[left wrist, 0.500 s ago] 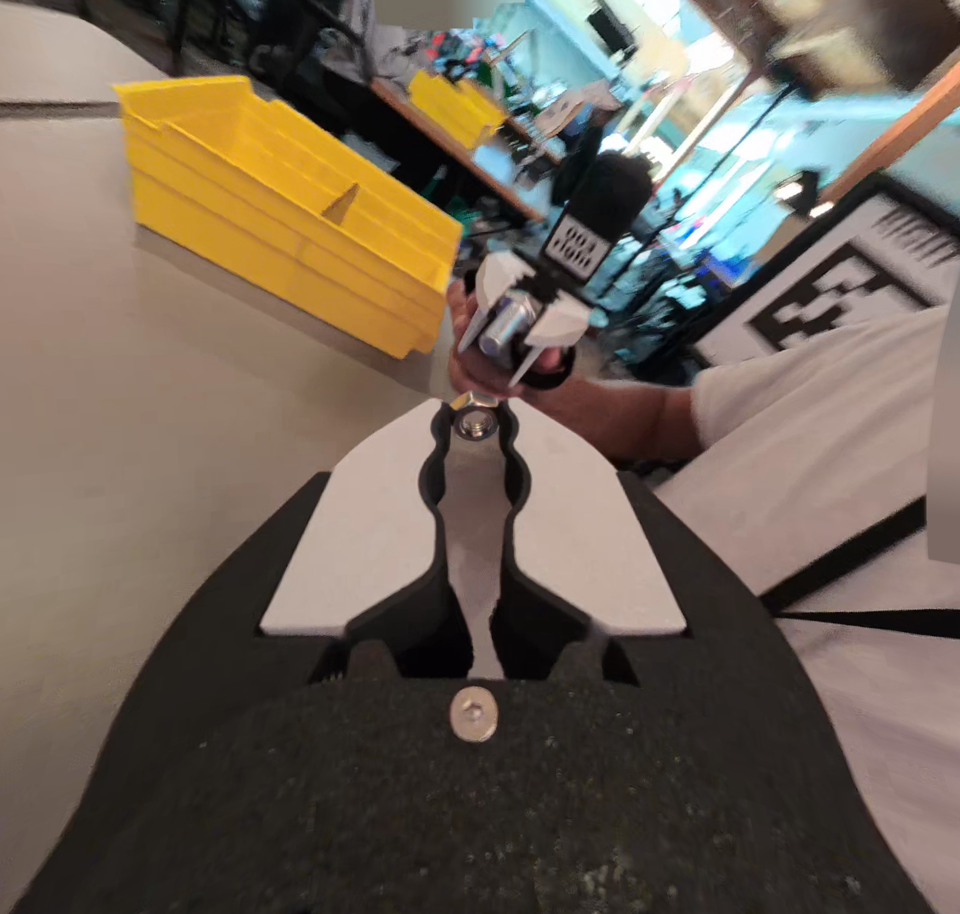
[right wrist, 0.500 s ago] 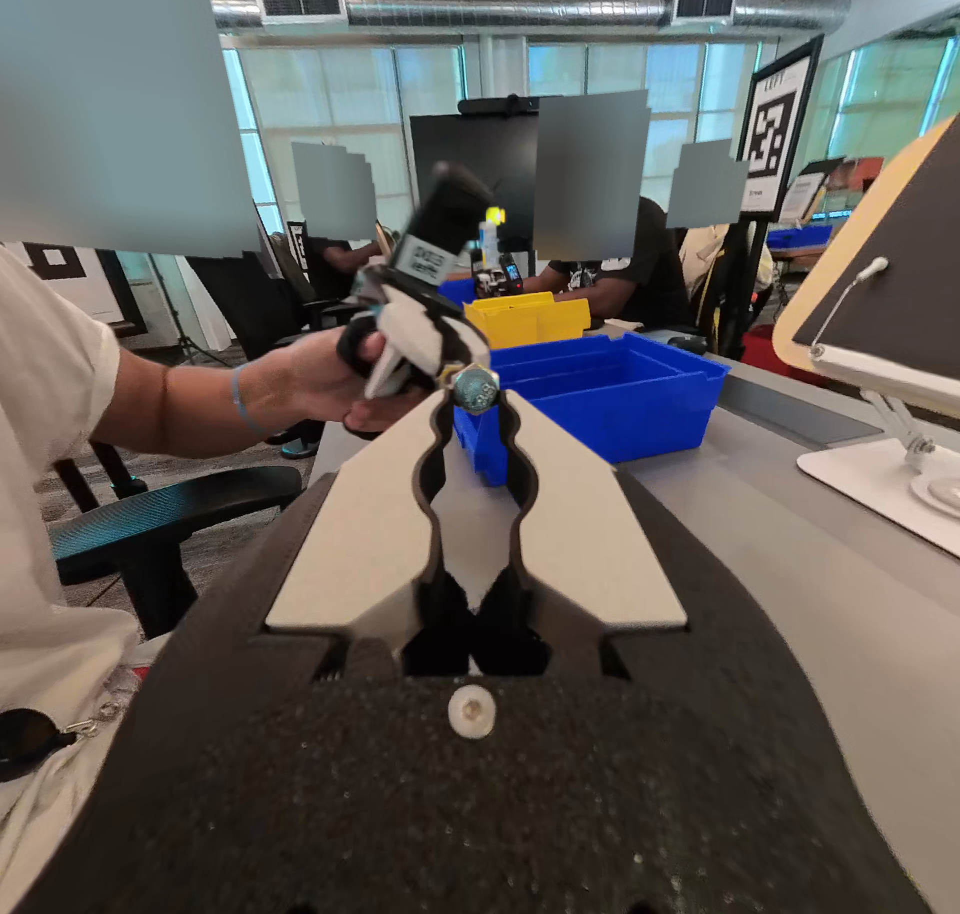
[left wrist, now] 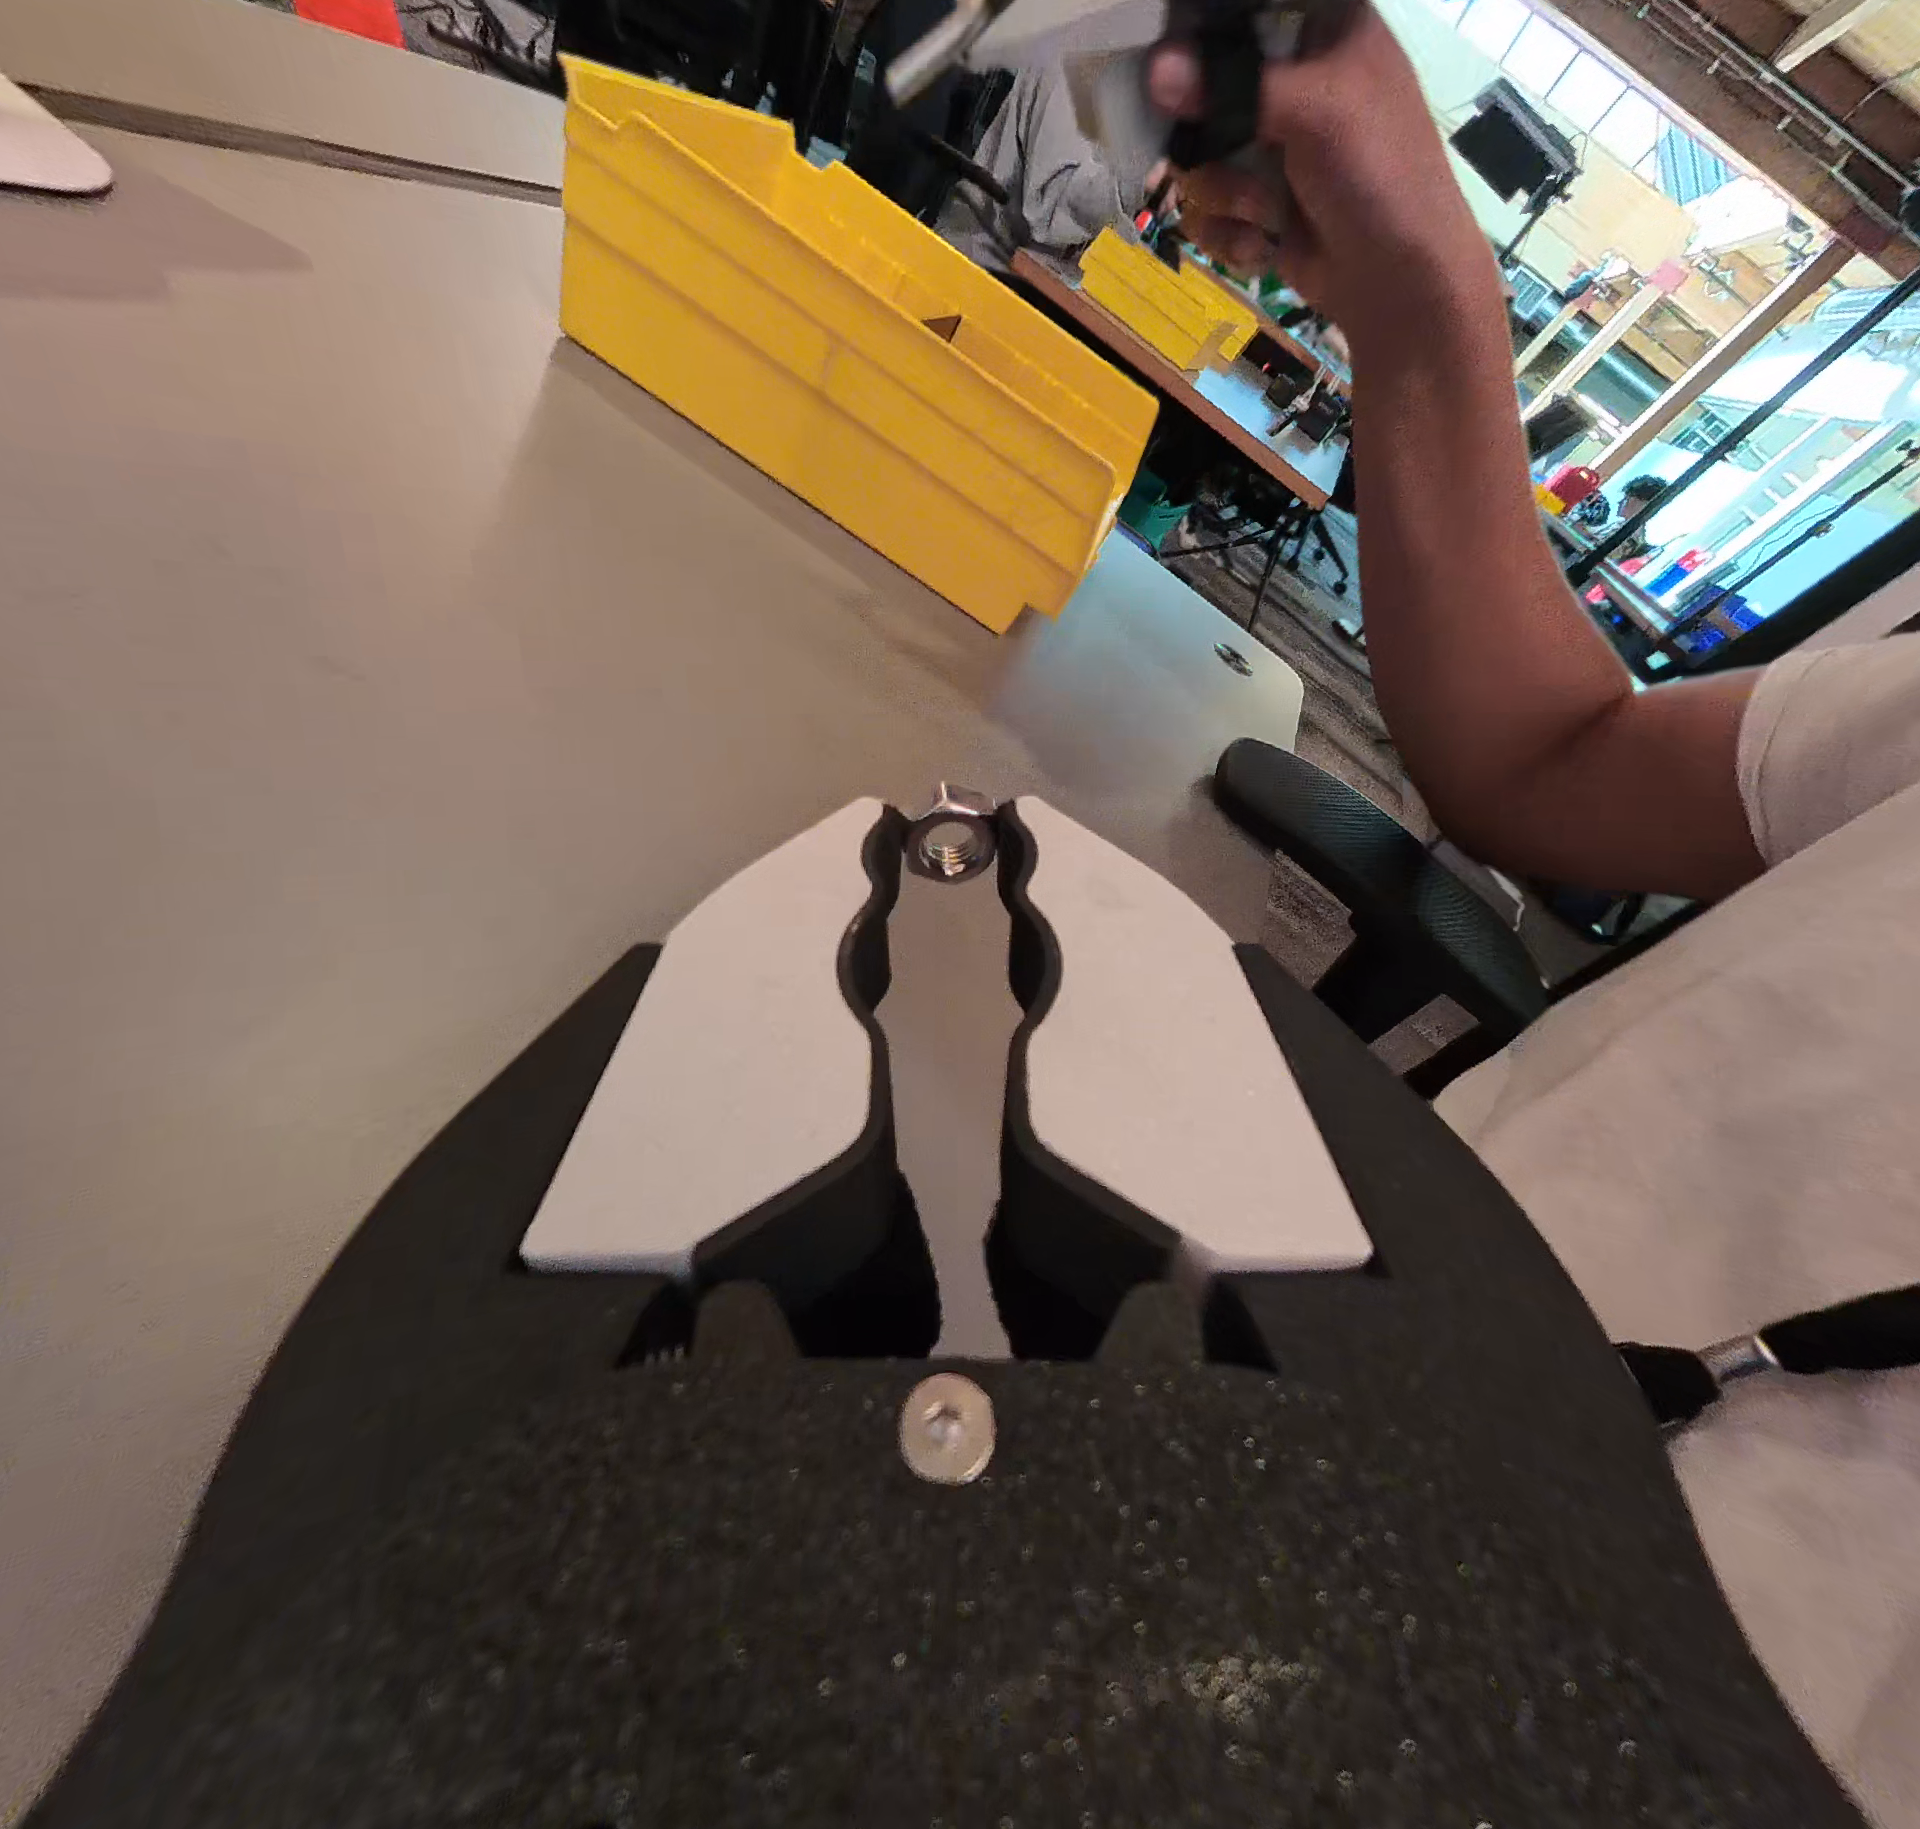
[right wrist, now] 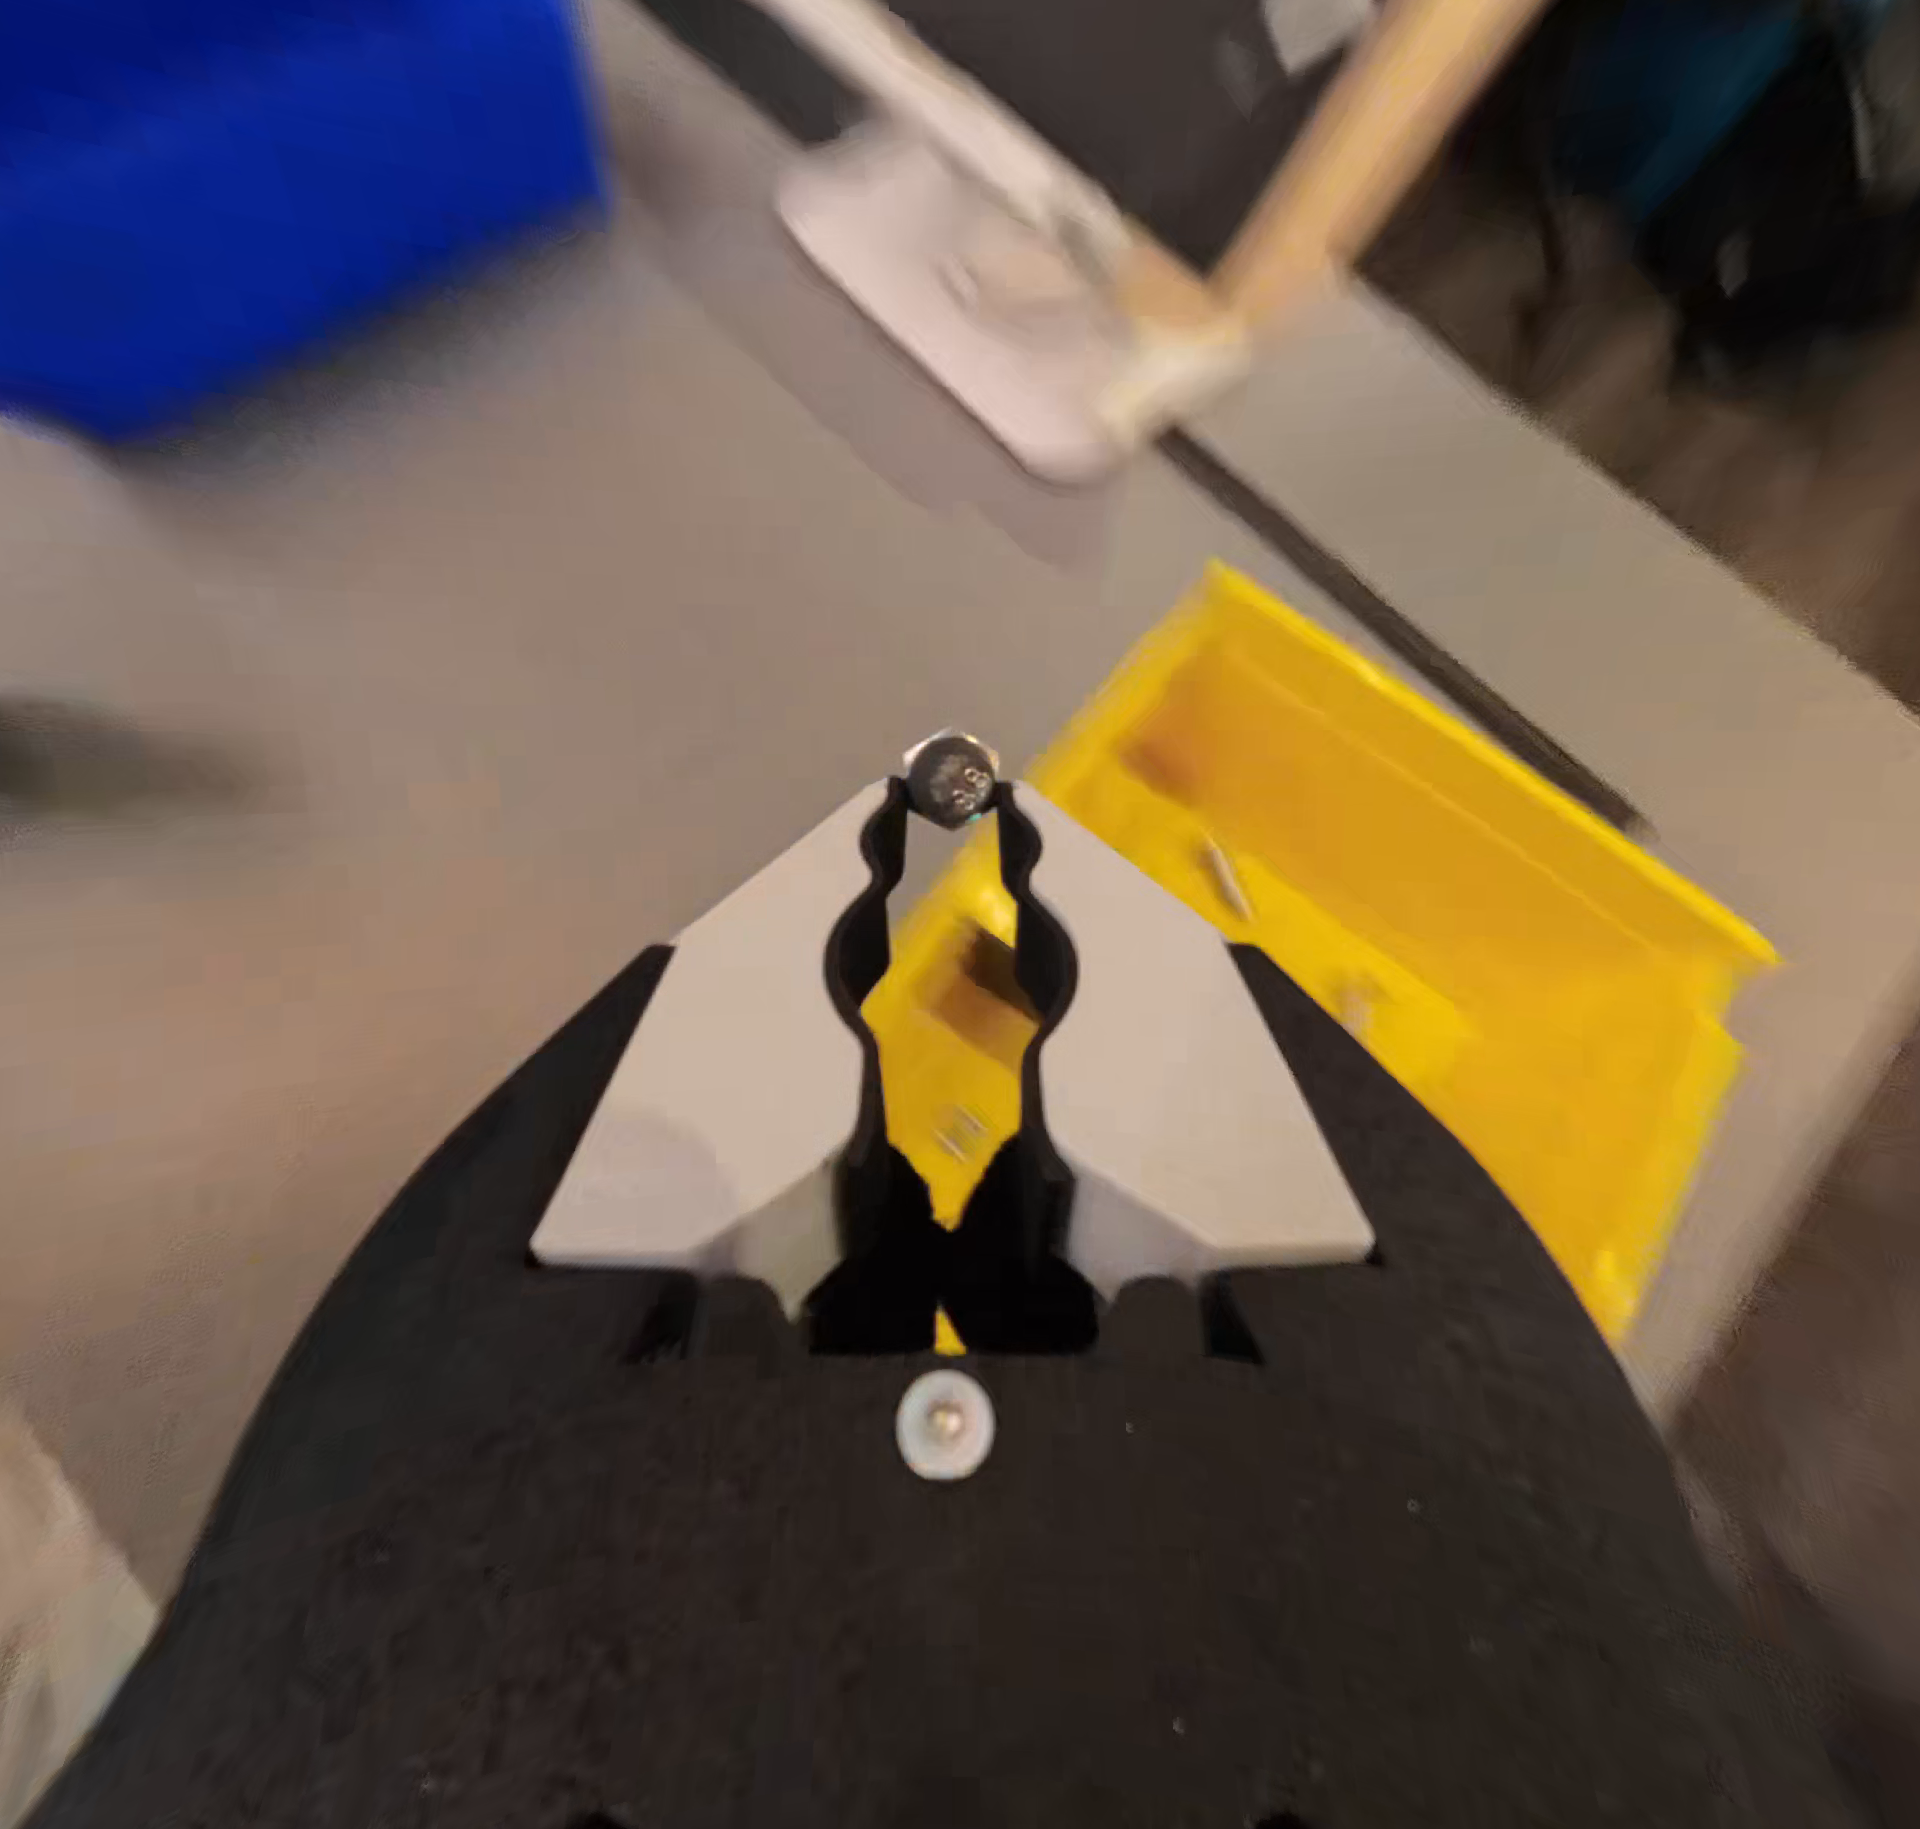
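My left gripper (left wrist: pixel 948 823) is shut on a silver hex nut (left wrist: pixel 948 847), both pads pressing its flats and its threaded hole facing the camera, low over the grey table (left wrist: pixel 364 636). My right gripper (right wrist: pixel 954 794) is shut on a silver bolt (right wrist: pixel 956 787), held by its hex head, above the near corner of an open yellow bin (right wrist: pixel 1455 948). The left wrist view shows the right gripper (left wrist: pixel 1081 3) high at the top, blurred, with the bolt's shaft (left wrist: pixel 925 65) sticking out to the left, above the yellow bin (left wrist: pixel 831 356).
A few small metal parts (right wrist: pixel 1228 880) lie inside the yellow bin. A blue bin (right wrist: pixel 260 148) and a white stand base (right wrist: pixel 956 304) sit farther back on the table. A black office chair (left wrist: pixel 1382 906) stands off the table's edge. A person's forearm (left wrist: pixel 1455 532) reaches up at right. Some 30 centimetres of space lies between my two pairs of fingers.
The right gripper, which was tip to tip with my left one, has lifted away with the bolt and swung over the yellow bin. The left gripper keeps the nut and has tilted toward the table.
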The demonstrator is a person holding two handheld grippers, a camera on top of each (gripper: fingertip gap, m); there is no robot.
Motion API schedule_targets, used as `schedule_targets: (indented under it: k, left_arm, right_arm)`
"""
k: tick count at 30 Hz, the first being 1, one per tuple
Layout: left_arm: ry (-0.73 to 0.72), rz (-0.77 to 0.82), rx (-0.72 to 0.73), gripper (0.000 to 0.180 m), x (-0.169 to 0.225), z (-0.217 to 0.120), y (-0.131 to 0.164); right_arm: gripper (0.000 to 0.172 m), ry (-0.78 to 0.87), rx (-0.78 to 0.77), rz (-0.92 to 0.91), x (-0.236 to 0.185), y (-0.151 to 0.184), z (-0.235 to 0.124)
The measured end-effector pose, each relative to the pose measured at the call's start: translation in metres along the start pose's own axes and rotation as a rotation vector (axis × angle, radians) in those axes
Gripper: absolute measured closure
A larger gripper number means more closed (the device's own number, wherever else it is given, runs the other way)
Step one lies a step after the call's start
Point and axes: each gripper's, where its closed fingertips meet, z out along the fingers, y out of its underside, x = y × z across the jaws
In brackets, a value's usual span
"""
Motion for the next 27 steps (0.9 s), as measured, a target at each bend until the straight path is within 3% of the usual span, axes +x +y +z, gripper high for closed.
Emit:
schedule_targets:
  k: [2,4,10,17,24,27]
  left_arm:
    - [-0.006,0.006,0.002,0.163,-0.003,0.0,0.0]
    - [-0.02,0.059,-0.007,0.163,-0.003,0.0,-0.002]
    - [-0.002,0.138,-0.011,0.163,0.004,0.002,-0.006]
    - [0.029,0.104,-0.013,0.163,0.005,0.004,-0.005]
    - [0.021,0.111,-0.004,0.163,0.001,0.003,-0.008]
    - [0.016,0.126,0.009,0.163,0.0,0.001,-0.011]
  right_arm:
    - [0.155,0.143,-0.323,0.005,0.067,0.052,0.015]
    - [0.155,0.169,-0.549,-0.078,0.107,0.086,0.029]
    - [0.154,-0.025,-0.858,-0.172,0.13,0.14,0.075]
    - [0.155,-0.177,-0.7,-0.177,0.103,0.136,0.121]
    - [0.154,-0.195,-0.6,-0.122,0.097,0.131,0.131]
    - [0.138,-0.169,-0.519,-0.082,0.098,0.118,0.12]
